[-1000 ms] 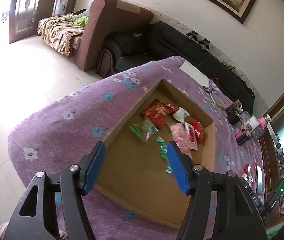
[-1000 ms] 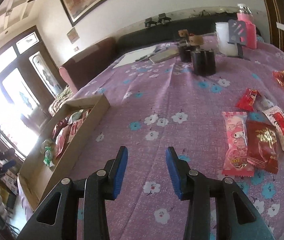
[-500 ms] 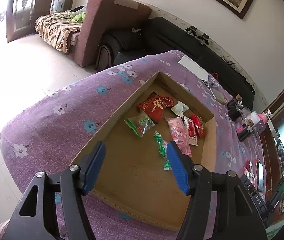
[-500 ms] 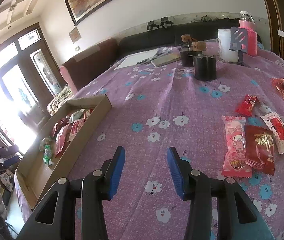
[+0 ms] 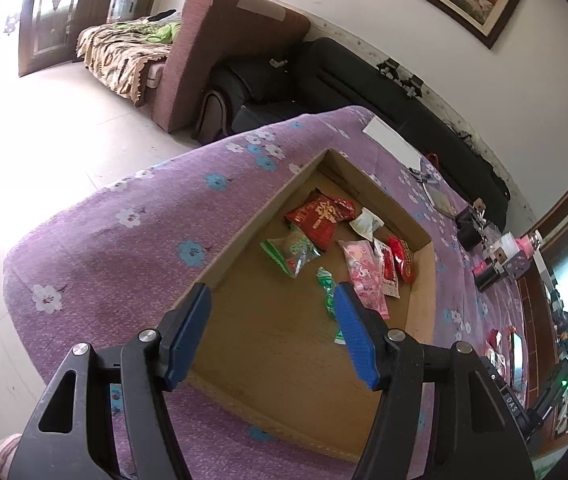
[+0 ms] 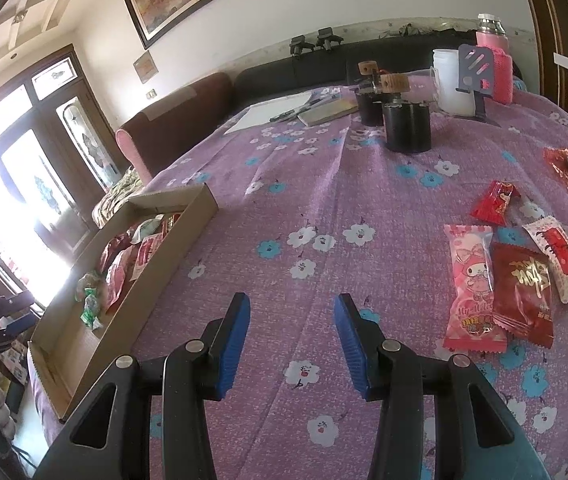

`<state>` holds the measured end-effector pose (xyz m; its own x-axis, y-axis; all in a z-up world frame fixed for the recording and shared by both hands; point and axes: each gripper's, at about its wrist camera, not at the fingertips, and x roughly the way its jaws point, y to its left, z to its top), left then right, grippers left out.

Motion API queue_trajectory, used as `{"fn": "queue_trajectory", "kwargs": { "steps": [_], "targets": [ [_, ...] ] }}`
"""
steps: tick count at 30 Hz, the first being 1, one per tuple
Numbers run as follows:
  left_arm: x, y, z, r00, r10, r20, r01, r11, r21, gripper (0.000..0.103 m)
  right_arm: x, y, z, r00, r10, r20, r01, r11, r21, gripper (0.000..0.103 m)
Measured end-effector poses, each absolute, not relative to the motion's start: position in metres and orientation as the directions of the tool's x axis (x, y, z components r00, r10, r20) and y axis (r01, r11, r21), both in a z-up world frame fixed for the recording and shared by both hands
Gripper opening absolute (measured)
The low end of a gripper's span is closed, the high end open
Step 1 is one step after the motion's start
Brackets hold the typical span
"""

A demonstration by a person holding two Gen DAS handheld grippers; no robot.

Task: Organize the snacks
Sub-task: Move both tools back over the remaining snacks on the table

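Hovering above the box [image 5: 243, 264], the left gripper [image 5: 271, 332] is spread wide and carrying nothing; the right gripper [image 6: 292, 340] is also released, hanging over the cloth [image 6: 324, 184]. Several snacks [image 5: 348, 248] are already lying in the box, while four packets [image 6: 500, 280] are waiting on the cloth, to the right of the right gripper. I think the right gripper should be turning toward the pink packet [image 6: 470, 280] and pinching its free edge, because the dark red packet [image 6: 524, 292] is overlapping it. The box contents are glaring in the right view, and the prints are not readable.

Left over box [image 5: 424, 312], right across table [image 6: 324, 184]
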<state>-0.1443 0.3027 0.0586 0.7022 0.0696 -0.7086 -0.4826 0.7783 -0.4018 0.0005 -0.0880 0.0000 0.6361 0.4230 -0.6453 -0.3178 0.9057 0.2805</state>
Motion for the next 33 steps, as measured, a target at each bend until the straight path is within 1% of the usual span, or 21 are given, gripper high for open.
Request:
{"fn": "queue_trajectory", "kwargs": {
  "steps": [5, 14, 18, 23, 26, 30, 31, 33],
  "targets": [
    [-0.153, 0.308, 0.062, 0.713, 0.082, -0.696, -0.493, 0.765, -0.414, 0.063, 0.001, -0.089, -0.001, 0.634, 0.421, -0.648, -0.315, 0.907, 0.281, 0.047],
    [-0.166, 0.306, 0.065, 0.724, 0.068, -0.686, -0.481, 0.763, -0.431, 0.063, 0.0, -0.09, 0.0, 0.647, 0.412, -0.642, -0.306, 0.911, 0.276, 0.047],
    [-0.169, 0.299, 0.074, 0.738, 0.06, -0.672, -0.458, 0.776, -0.434, 0.063, -0.003, -0.094, 0.005, 0.667, 0.405, -0.626, -0.297, 0.914, 0.275, 0.047],
    [-0.162, 0.27, 0.089, 0.751, 0.031, -0.66, -0.372, 0.845, -0.384, 0.063, -0.007, -0.132, 0.023, 0.694, 0.435, -0.574, -0.24, 0.891, 0.386, 0.047],
    [-0.154, 0.249, 0.093, 0.757, 0.01, -0.653, -0.313, 0.883, -0.35, 0.063, -0.013, -0.169, 0.035, 0.738, 0.375, -0.562, -0.178, 0.91, 0.374, 0.047],
    [-0.138, 0.212, 0.091, 0.752, -0.068, -0.656, -0.201, 0.924, -0.326, 0.063, -0.015, -0.217, 0.048, 0.781, 0.262, -0.566, -0.081, 0.942, 0.325, 0.047],
    [-0.134, 0.202, 0.09, 0.746, -0.088, -0.66, -0.171, 0.933, -0.318, 0.063, -0.015, -0.232, 0.049, 0.784, 0.234, -0.575, -0.049, 0.947, 0.318, 0.048],
    [-0.128, 0.18, 0.088, 0.731, -0.131, -0.669, -0.106, 0.948, -0.301, 0.063, -0.012, -0.251, 0.049, 0.78, 0.202, -0.592, -0.011, 0.951, 0.309, 0.052]
  ]
}}
